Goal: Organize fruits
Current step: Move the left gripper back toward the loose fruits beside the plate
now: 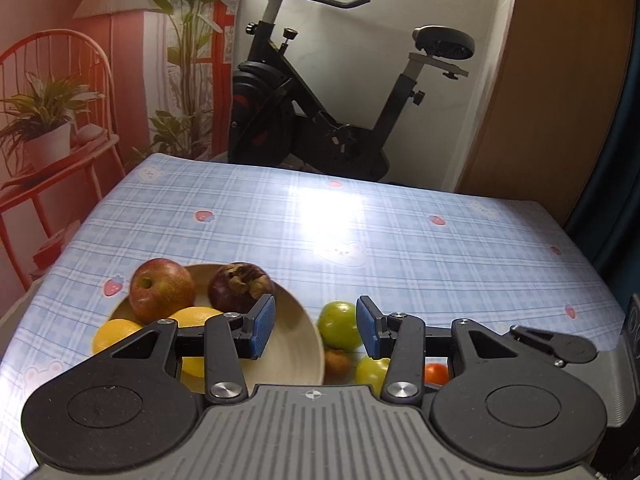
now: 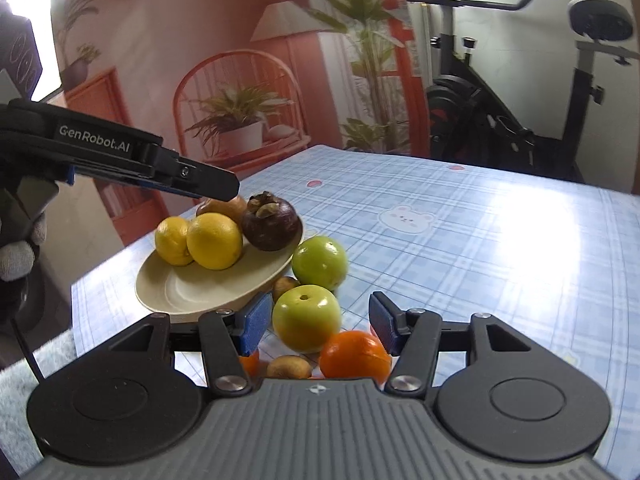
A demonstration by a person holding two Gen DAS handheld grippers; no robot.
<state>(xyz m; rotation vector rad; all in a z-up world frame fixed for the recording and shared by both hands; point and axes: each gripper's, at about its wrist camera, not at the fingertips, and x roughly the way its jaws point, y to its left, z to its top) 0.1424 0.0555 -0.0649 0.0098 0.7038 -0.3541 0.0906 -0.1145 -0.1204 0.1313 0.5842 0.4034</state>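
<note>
A beige plate (image 1: 298, 346) (image 2: 200, 294) on the checked tablecloth holds two lemons (image 2: 215, 240), a dark mangosteen (image 1: 240, 286) (image 2: 272, 222) and a red apple (image 1: 162, 290). My left gripper (image 1: 316, 328) hangs over the plate's right rim, open and empty; from the side its fingers (image 2: 216, 186) reach above the plate. Beside the plate lie two green apples (image 2: 320, 262), an orange (image 2: 354, 354) and small brown fruits (image 2: 288, 366). My right gripper (image 2: 318, 328) is open around the near green apple (image 2: 306, 318), with a gap at the right pad.
The tablecloth (image 1: 360, 220) stretches far and right of the fruit. An exercise bike (image 1: 320, 100) stands behind the table. A gloved hand (image 2: 16, 256) holds the left gripper at the left edge of the right wrist view. A second orange (image 2: 250, 362) lies under the right gripper's left finger.
</note>
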